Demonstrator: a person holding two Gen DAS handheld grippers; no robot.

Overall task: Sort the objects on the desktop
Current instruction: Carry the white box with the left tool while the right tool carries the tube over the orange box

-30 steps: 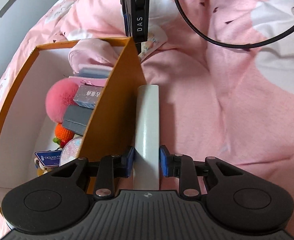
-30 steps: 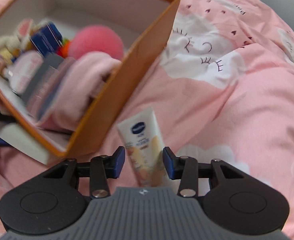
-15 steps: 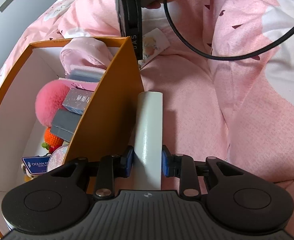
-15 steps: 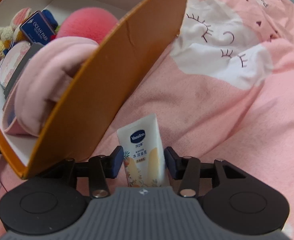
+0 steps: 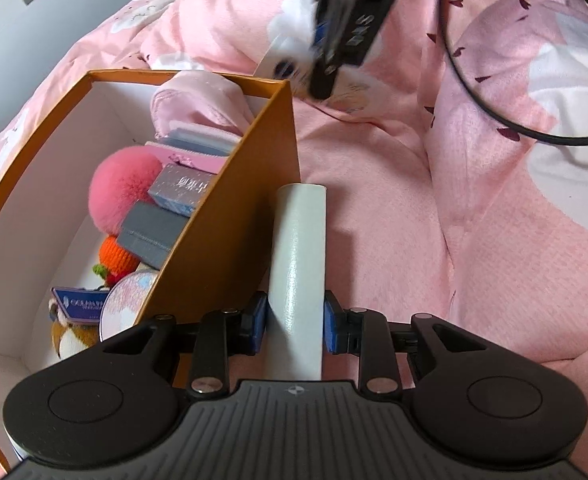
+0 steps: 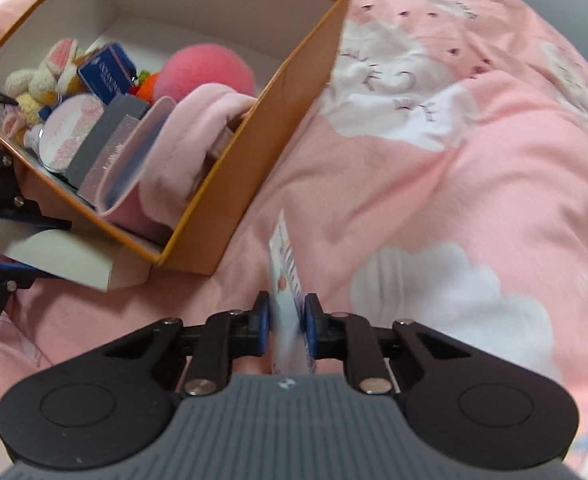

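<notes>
My left gripper is shut on a long white box, held just right of the orange box's wall. The orange box holds a pink pom-pom, grey boxes, a pink cloth, plush toys and a round compact. My right gripper is shut on a Vaseline lotion tube, lifted edge-on above the pink bedding, right of the box corner. The right gripper with the tube also shows blurred in the left wrist view, beyond the box's far corner.
Pink bedding with white cloud prints lies all around the box. A black cable loops over the bedding at the right. The left gripper and its white box show at the left edge of the right wrist view.
My right gripper has shut on the lotion tube and lifted it off the bedding, turned edge-on. My left gripper still holds the white box beside the orange box wall.
</notes>
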